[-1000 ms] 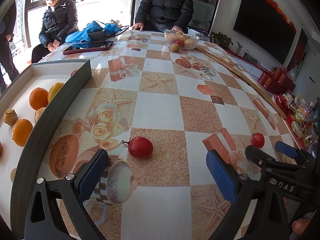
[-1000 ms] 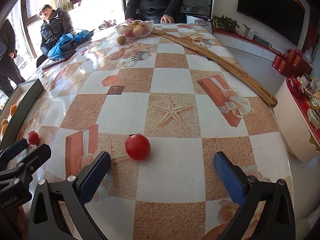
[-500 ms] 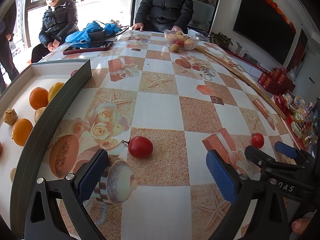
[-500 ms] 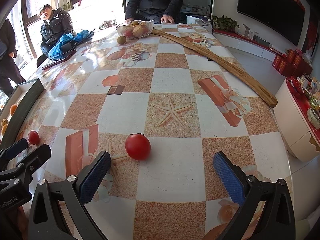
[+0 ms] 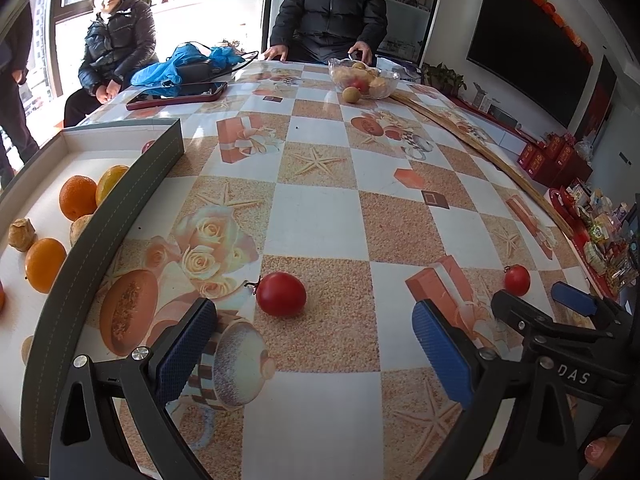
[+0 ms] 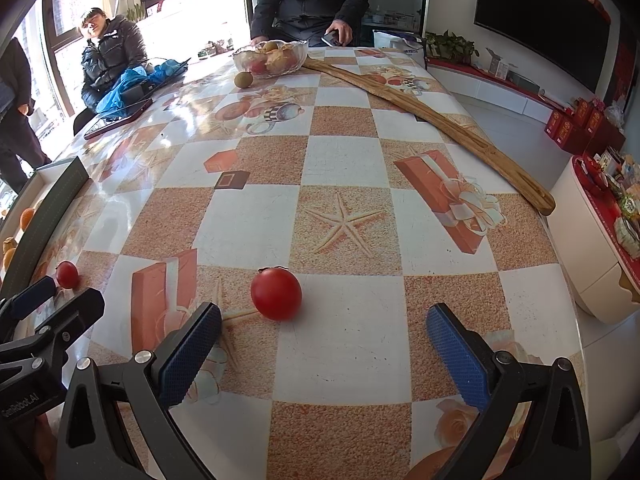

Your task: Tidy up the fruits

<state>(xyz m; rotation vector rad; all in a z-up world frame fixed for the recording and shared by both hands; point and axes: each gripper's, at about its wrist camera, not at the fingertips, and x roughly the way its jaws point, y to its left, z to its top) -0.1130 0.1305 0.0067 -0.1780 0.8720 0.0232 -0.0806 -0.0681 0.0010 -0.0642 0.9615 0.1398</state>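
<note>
Two red tomatoes lie on the patterned tablecloth. One tomato [image 5: 281, 294] sits just ahead of my left gripper [image 5: 316, 344], which is open and empty. The other tomato [image 6: 276, 294] rests just ahead of my right gripper [image 6: 324, 350], also open and empty. Each view catches the other tomato at its edge: the right-hand tomato [image 5: 517, 279] and the left-hand tomato [image 6: 67, 275]. A white box with a dark rim [image 5: 120, 204] at the left holds several oranges [image 5: 78, 197] and other fruit.
A glass bowl of fruit [image 5: 363, 78] with a loose brownish fruit [image 5: 351, 94] beside it stands at the far end, near a seated person [image 5: 332, 12]. A long wooden stick [image 6: 432, 120] lies along the right side. A phone [image 5: 176, 94] and blue bag [image 5: 188, 62] lie far left.
</note>
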